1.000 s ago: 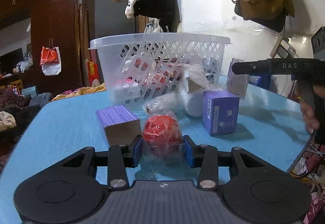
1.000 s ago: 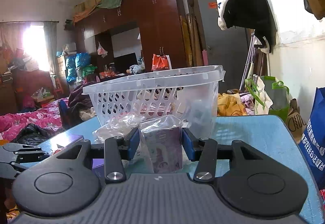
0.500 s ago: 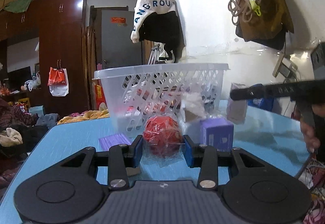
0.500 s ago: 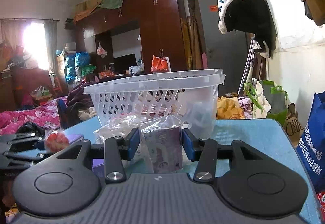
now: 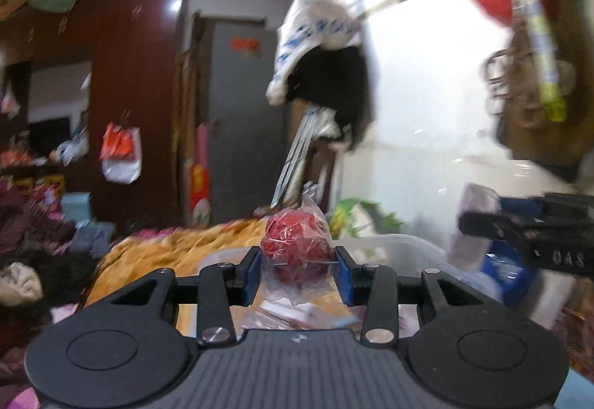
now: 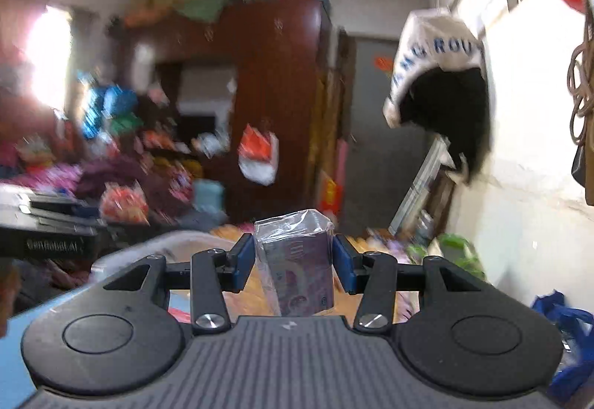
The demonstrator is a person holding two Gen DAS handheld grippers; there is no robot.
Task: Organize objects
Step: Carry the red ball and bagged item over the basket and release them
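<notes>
Left wrist view: a bagged red ball [image 5: 295, 236] is pinched between the blue pads [image 5: 343, 273] of the left gripper [image 5: 297, 273], above the basket [image 5: 393, 247]. Right wrist view: a bagged purple box [image 6: 299, 270] is clamped upright in the right gripper [image 6: 293, 266], over the basket's rim.
</notes>
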